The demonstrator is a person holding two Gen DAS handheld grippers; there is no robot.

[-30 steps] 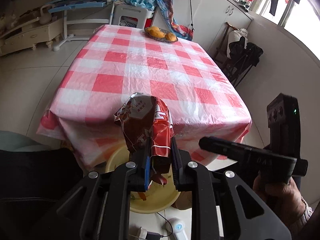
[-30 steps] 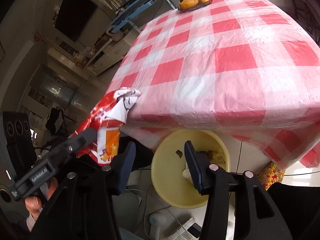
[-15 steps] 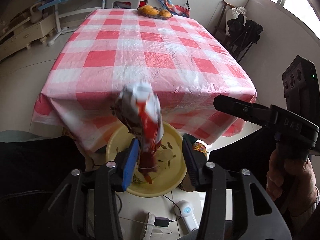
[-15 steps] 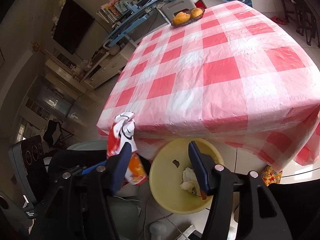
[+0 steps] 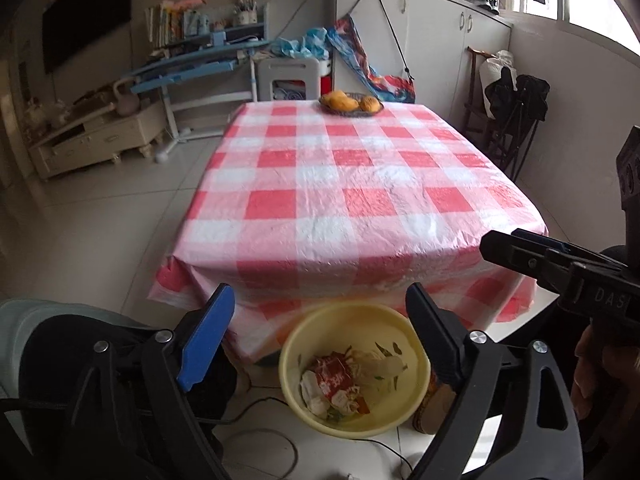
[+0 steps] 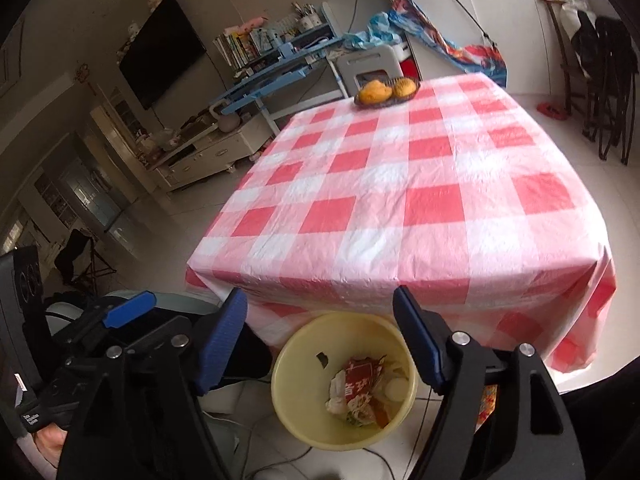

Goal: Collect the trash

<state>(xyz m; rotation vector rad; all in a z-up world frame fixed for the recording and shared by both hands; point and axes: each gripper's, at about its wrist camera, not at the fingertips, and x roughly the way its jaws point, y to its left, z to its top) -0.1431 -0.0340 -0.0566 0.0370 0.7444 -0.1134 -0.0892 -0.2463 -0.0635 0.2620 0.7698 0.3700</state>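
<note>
Hovering wide and empty, left tool (image 5: 316, 312) and right tool (image 6: 320, 312) above round yellow plastic bin (image 5: 416, 392); crumpled red snack wrapper (image 5: 334, 374) inside; risk: overlooking trash beyond checked tabletop (image 5: 360, 184).

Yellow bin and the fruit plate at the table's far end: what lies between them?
Only bare checked tablecloth, its near edge draping toward the yellow bin; nothing else before the fruit plate. Both wrist views show this.
</note>
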